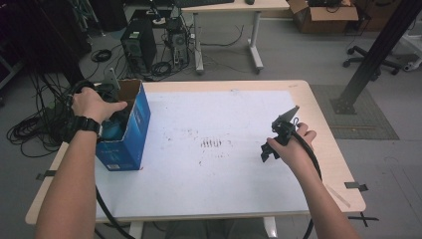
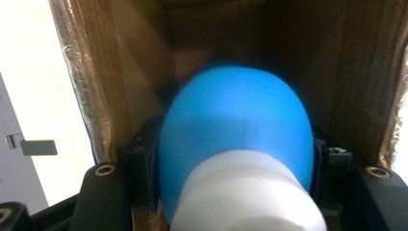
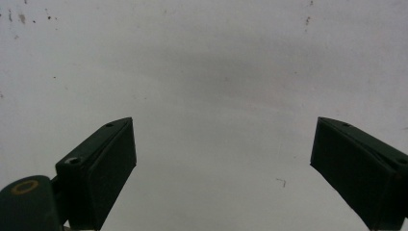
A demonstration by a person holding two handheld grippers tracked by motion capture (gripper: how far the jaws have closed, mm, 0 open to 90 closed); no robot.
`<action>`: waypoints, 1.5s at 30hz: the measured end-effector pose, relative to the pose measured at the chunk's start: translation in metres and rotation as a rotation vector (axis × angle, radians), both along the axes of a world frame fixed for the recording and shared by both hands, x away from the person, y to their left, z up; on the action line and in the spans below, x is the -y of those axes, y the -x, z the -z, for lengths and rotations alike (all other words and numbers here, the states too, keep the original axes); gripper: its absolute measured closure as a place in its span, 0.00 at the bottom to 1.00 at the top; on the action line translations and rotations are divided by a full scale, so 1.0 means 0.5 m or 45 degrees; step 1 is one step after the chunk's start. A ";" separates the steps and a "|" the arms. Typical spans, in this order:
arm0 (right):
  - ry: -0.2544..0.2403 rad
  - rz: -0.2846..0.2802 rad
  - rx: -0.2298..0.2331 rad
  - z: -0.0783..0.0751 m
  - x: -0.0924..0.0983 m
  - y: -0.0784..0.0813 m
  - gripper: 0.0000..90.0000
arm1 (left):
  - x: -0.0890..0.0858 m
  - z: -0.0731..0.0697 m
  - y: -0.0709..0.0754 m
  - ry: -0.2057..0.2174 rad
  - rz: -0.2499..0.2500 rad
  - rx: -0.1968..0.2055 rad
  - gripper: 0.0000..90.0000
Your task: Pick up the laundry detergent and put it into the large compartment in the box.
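A blue cardboard box stands open-topped at the table's left edge. A person's left hand reaches into it with my left gripper. In the left gripper view, the left gripper is shut on a blue rounded object with a white cylindrical end, inside the box's brown walls. My right gripper is held over the right part of the white tabletop. In its own view the right gripper stands open, with nothing between its fingers.
The table carries a white, smudged surface with dark marks near its middle. On the floor behind are a computer tower, cable coils, a second desk, a cardboard box and a black slanted post.
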State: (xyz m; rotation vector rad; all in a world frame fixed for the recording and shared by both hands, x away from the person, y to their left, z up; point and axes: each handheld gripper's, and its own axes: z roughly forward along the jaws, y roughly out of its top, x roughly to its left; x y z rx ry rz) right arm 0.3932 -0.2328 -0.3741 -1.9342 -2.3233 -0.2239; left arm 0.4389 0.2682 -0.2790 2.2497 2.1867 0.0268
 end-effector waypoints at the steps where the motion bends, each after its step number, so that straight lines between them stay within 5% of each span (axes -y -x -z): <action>1: 0.001 0.001 0.003 0.000 0.000 0.000 0.10 | 0.000 0.000 0.000 -0.002 0.001 -0.002 0.41; 20: -0.007 0.007 0.010 -0.007 0.006 0.004 0.10 | 0.011 -0.043 0.007 -0.035 0.020 0.016 0.36; 37: -0.015 0.010 0.027 -0.023 0.014 0.011 0.10 | 0.029 -0.147 0.023 -0.057 0.046 0.125 0.25; 45: -0.016 0.017 0.031 -0.028 0.015 0.016 0.10 | 0.053 -0.172 0.027 -0.044 0.087 0.177 0.19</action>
